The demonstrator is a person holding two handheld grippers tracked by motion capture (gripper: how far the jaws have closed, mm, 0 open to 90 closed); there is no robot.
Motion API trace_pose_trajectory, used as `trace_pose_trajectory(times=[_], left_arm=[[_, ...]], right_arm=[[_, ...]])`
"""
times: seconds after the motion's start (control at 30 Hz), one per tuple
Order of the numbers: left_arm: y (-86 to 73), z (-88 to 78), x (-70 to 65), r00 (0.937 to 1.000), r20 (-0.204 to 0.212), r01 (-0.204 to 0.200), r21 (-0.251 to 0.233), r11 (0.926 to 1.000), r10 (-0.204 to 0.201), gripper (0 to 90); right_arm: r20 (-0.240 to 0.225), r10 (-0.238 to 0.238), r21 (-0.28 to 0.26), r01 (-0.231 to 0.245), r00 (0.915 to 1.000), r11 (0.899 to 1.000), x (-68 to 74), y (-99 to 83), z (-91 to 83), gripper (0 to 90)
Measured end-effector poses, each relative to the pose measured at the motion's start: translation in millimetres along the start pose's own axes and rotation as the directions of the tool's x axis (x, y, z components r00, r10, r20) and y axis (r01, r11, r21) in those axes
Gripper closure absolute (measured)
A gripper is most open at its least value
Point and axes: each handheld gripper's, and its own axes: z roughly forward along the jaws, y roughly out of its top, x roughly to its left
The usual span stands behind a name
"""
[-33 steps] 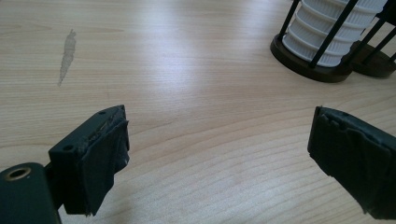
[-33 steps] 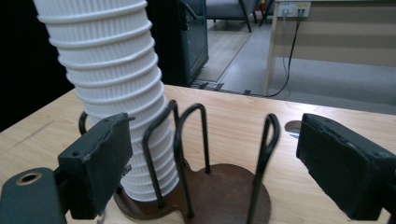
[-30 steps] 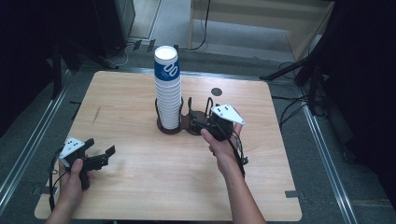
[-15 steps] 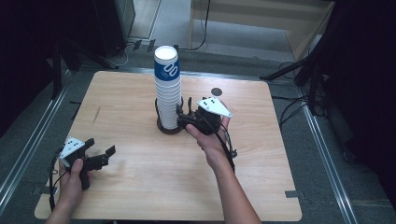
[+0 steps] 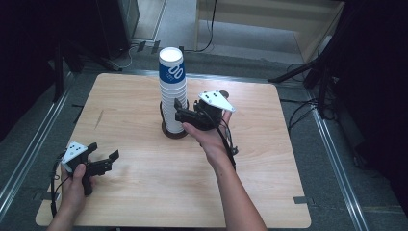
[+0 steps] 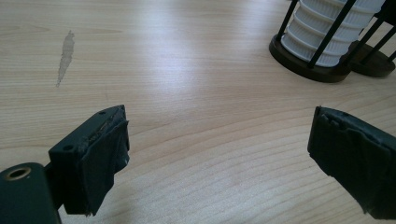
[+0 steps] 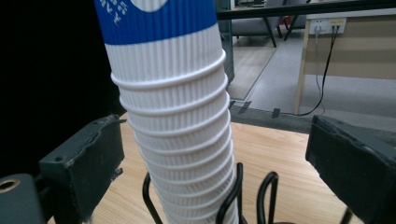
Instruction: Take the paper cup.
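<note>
A tall stack of ribbed white paper cups [image 5: 172, 91], the top one with a blue band, stands upside down in a black wire holder [image 5: 174, 131] at the table's middle. My right gripper [image 5: 179, 110] is level with the stack's lower half, just to its right. In the right gripper view the stack [image 7: 180, 121] rises between the jaws of the right gripper [image 7: 215, 140], which have just been opening; neither pad touches it. My left gripper [image 5: 103, 151] rests open near the front left corner. The left gripper [image 6: 217, 135] has only bare wood between its jaws.
A second black wire holder [image 6: 373, 65] stands right beside the first holder's base [image 6: 308, 65]; its loops [image 7: 267, 196] show in the right gripper view. The wooden table [image 5: 134, 192] has a pale scuff [image 6: 65, 53] on its left half. Dark floor and cables surround it.
My right gripper has moved left and a little up, from the second holder to the cup stack, and its jaws stand wider apart. The left gripper has stayed where it was.
</note>
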Motion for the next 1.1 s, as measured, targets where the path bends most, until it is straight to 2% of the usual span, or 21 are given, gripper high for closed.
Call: trace_pose_trajectory(times=[0.23, 0.47, 0.83, 1.1], left_arm=[[0.1, 0.0, 0.1, 1.0, 0.001, -0.002, 0.003, 1.0, 0.002, 6.1], [0.1, 0.1, -0.1, 1.0, 0.002, 0.001, 0.002, 1.0, -0.001, 6.1], [0.0, 0.1, 0.0, 1.0, 0.003, -0.003, 0.002, 1.0, 0.003, 6.2], [0.1, 0.1, 0.1, 1.0, 0.006, -0.003, 0.004, 1.0, 0.003, 6.2]], right_arm=[[-0.006, 0.013, -0.008, -0.013, 0.9999, 1.0, 7.9, 8.6, 11.5, 4.1], [-0.008, 0.0, -0.029, -0.001, 1.0, 1.0, 13.6, 14.4, 19.9, 4.5], [0.009, 0.016, -0.029, -0.016, 0.9998, 0.999, 21.1, 25.5, 39.4, 4.4], [0.01, 0.003, -0.035, -0.003, 0.9999, 0.999, 25.8, 32.1, 47.3, 4.7]])
